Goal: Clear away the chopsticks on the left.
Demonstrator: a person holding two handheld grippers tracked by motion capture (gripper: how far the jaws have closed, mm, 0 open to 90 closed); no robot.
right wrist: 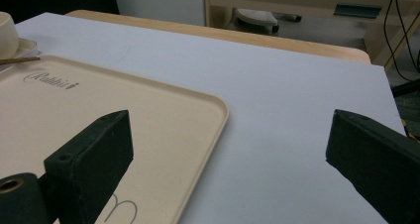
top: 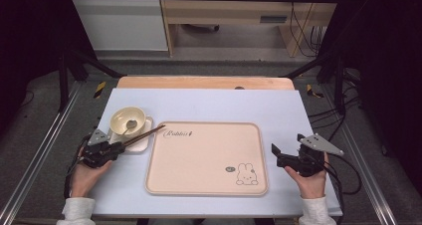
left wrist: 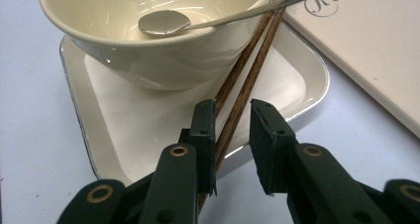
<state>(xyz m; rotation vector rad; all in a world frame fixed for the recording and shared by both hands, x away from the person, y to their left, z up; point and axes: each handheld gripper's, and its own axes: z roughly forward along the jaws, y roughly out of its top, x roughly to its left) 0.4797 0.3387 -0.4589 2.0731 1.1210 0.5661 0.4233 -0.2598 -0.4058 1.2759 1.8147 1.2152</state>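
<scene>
The left gripper (left wrist: 233,135) has its two black jaws parted a little, with the near ends of the wooden chopsticks (left wrist: 247,75) lying in the gap; the sticks press against the inner face of the one jaw and stand clear of the other, so the jaws straddle them without clamping; from the jaw tips the chopsticks run forward and away, across the white square plate (left wrist: 297,80), past the side of the cream bowl (left wrist: 148,60) that stands on that plate just ahead of the jaws; a metal spoon (left wrist: 166,23) lies in the bowl, its handle reaching out over the rim above the chopsticks; beyond the plate, off to one side of the jaws, is the corner of the beige tray (left wrist: 366,50); in the high view the left gripper (top: 112,149) sits at the near edge of the plate, and the far tips of the chopsticks (top: 147,134) reach onto the tray's corner; the right gripper (right wrist: 228,149) has its jaws spread wide with nothing between them, hovering over the pale blue mat (right wrist: 277,110) beside the tray's edge (right wrist: 218,110), well apart from the chopsticks; in the high view the right gripper (top: 288,148) stands just beside the tray (top: 204,160)
</scene>
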